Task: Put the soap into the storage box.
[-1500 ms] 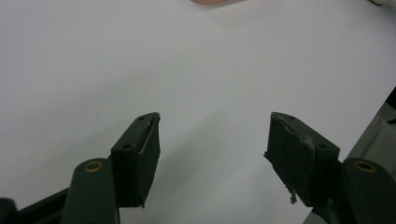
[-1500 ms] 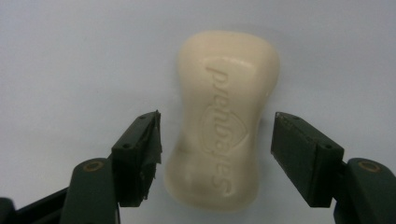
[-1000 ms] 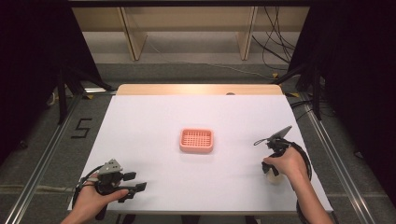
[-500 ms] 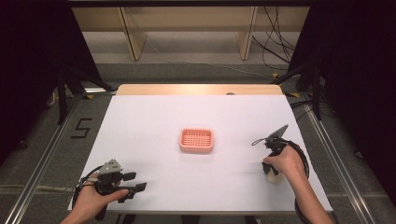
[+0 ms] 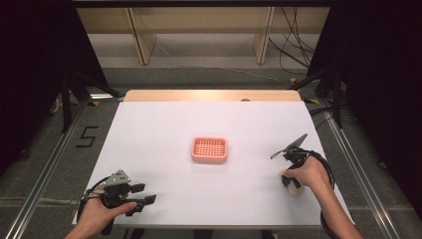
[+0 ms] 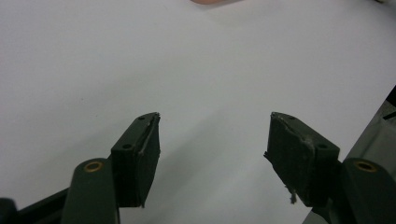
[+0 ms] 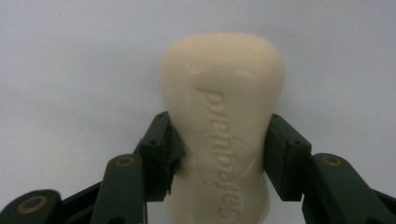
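Right gripper (image 7: pixel 219 149) is clamped on the cream soap bar (image 7: pixel 223 126), both pads pressing its long sides about midway down. Jaws have just been closing, now seated on the bar with it between them. Embossed lettering on the top face of the soap runs along its length; the bar narrows slightly where I pinch it. Far end of the bar sticks out past my fingertips, near end runs back toward the gripper body.

High view: my right gripper (image 5: pixel 291 185) points down at the white table (image 5: pixel 159 129), near the right front edge. Soap bar (image 5: pixel 294 188) shows as a pale patch under my right hand (image 5: pixel 306 172); looks to be lying on the table, can't confirm contact from here.

Left gripper (image 6: pixel 212 154) has its jaws wide apart with nothing between them, just bare table below. High view puts my left gripper (image 5: pixel 149 201) near the front left corner, lying roughly level, held by my left hand (image 5: pixel 99 211).

Pink soap dish (image 5: pixel 209 149) with a slotted base sits mid-table, well apart from both grippers and from the soap. Its edge (image 6: pixel 212 1) just pokes in at the top of the left gripper view
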Motion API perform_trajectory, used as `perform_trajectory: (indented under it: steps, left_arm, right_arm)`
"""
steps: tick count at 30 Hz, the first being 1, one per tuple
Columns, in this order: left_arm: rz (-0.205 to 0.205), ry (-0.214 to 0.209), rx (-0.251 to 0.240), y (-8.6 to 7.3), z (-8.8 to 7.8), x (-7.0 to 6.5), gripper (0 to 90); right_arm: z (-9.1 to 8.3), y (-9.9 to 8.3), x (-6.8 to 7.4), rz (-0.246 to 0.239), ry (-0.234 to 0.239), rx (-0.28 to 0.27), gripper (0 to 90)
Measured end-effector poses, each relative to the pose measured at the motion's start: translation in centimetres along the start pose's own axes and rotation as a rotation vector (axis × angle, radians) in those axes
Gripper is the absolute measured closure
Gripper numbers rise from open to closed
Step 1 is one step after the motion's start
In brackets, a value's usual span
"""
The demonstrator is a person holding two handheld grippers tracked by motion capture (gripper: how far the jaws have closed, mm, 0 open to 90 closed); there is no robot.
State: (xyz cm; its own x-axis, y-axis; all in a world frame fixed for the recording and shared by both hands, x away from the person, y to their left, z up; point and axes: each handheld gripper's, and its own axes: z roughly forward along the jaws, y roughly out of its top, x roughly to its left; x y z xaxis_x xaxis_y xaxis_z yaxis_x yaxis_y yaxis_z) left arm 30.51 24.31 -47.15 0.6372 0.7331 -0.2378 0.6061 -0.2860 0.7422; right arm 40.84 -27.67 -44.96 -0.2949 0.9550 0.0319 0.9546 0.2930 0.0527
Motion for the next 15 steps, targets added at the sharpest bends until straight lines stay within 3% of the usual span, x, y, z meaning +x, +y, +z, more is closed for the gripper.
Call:
perform_trajectory:
  steps: [6,7,12,15]
  left_arm:
    - [0.001,-0.012,-0.006,-0.04,0.09,0.06,34.2]
    - [0.001,-0.012,-0.007,-0.04,0.09,0.07,34.2]
    - [0.0,0.001,0.0,-0.01,0.01,0.0,34.2]
    - [-0.001,-0.013,-0.009,-0.04,0.11,0.05,34.2]
  right_arm:
    - [-0.2,-0.46,-0.12,-0.06,-0.022,-0.023,50.4]
    - [-0.36,-0.44,-0.11,-0.068,-0.009,-0.005,50.5]
    - [-0.56,-0.49,0.2,-0.138,-0.008,-0.024,50.5]
    - [-0.68,-0.45,0.42,-0.151,-0.01,-0.026,50.5]
